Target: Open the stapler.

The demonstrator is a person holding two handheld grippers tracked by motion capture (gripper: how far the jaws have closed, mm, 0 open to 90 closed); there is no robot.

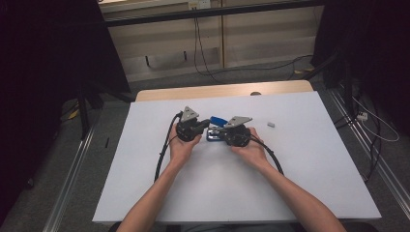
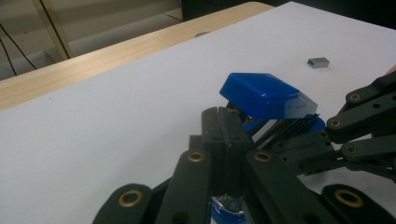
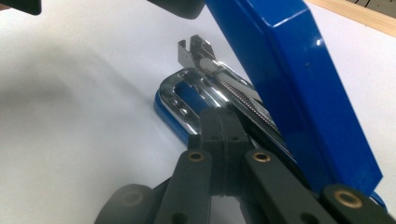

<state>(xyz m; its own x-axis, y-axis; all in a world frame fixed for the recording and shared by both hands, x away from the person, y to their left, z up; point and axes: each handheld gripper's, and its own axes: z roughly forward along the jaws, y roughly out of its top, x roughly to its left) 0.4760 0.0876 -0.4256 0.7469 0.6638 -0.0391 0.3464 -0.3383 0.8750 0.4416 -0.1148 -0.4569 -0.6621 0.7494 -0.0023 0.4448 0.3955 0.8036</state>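
The blue stapler point(image 3: 299, 88) lies open, its chrome magazine point(image 3: 219, 77) exposed, between both clenched hand-held grippers point(image 2: 224, 122) point(image 3: 223, 126) on the white desk point(image 1: 300, 159).

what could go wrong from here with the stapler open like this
1. The stapler has its blue lid swung up and the metal staple rail bared; both grippers meet it with shut fingers, so a small slip could let the lid snap down.
2. The left gripper pushes at the lid's tip rather than clamping it, so the stapler could skid on the white table.
3. The loose staple block lies nearby and could get knocked away.
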